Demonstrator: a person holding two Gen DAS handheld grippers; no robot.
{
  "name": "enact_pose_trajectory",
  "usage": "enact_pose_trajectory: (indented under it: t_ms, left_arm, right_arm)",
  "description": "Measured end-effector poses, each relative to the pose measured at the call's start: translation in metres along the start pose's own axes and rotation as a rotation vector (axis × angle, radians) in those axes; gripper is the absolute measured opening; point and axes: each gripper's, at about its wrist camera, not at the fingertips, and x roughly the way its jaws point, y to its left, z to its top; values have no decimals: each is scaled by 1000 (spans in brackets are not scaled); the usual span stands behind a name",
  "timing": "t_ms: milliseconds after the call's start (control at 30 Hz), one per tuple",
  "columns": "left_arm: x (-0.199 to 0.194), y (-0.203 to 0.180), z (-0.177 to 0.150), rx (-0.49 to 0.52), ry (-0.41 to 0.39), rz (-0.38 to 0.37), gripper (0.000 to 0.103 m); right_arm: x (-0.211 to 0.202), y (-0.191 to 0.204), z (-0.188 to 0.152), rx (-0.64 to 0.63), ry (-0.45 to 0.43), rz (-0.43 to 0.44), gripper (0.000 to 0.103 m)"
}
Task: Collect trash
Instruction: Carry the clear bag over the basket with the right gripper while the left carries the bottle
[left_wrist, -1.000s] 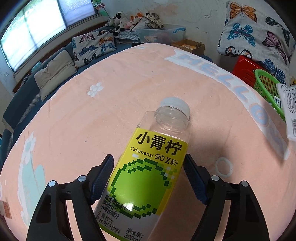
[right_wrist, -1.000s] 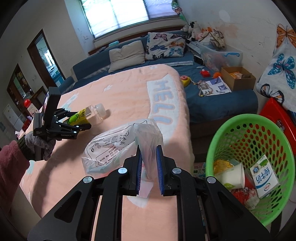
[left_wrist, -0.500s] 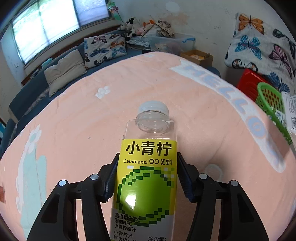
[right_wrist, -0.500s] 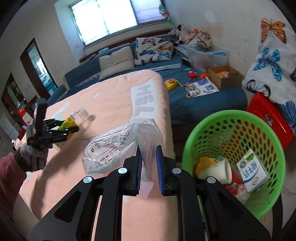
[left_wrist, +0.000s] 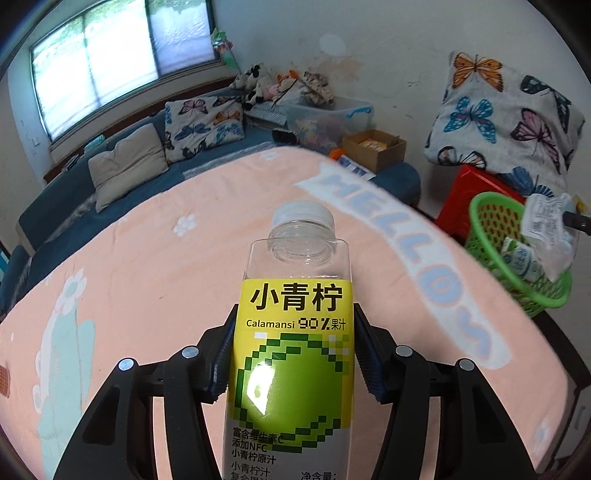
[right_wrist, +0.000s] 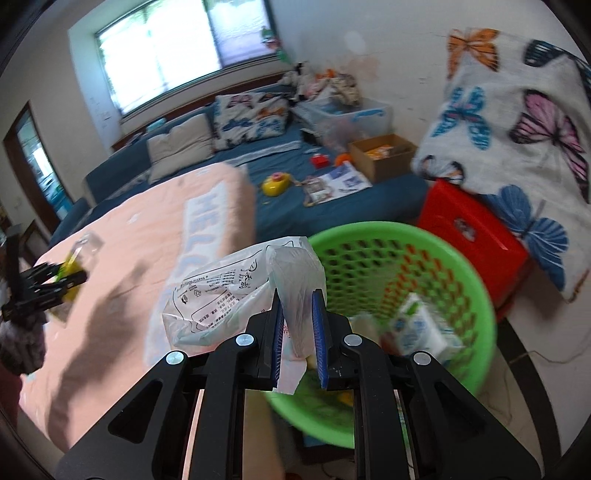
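The empty juice bottle (left_wrist: 291, 354) looks light, stiff and slick; the left gripper (left_wrist: 291, 354) clamps its labelled belly, a sound hold. The limp plastic bag (right_wrist: 229, 299) hangs pinched in the right gripper (right_wrist: 298, 332), with the green basket (right_wrist: 476, 291) at three o'clock.

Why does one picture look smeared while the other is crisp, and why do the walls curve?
Right wrist view: motion blur smears the green basket and blanket, though the claw-held plastic bag stays sharp. Left wrist view: crisp, with window glare on the bottle label. Both views: the fisheye lens bends straight lines.
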Motion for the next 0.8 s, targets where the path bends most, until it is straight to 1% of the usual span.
enact_pose_trajectory:
  t_ms: [167,300,400,433,500,567,633,700,800]
  left_arm:
    - [-13,-28,9,24,-28,-33,55]
    - [-22,-54,17,50,-49,-59,55]
    - [-25,-73,23,63,-59,-81,54]
    - [-25,-79,25,66,-62,-90,54]
    - [-27,-92,28,76,-68,-106,54]
    - [-28,-102,31,84,-71,-121,54]
    - [-29,-114,34,95,-76,-135,54]
    - [-29,-124,37,103,-79,-153,54]
    - [-28,-141,40,113,-84,-177,54]
  right_arm:
    - [2,-28,2,12,-12,-90,16]
    - [13,-48,4,44,-2,-128,16]
    - [22,-60,6,80,5,-136,16]
    - [26,-64,8,92,4,-141,18]
    - [33,-72,11,121,8,-134,19]
    - [38,-77,13,145,8,-126,25]
    - [44,-82,13,158,10,-121,36]
    - [49,-87,13,161,14,-128,40]
    - [49,-91,9,166,15,-123,41]
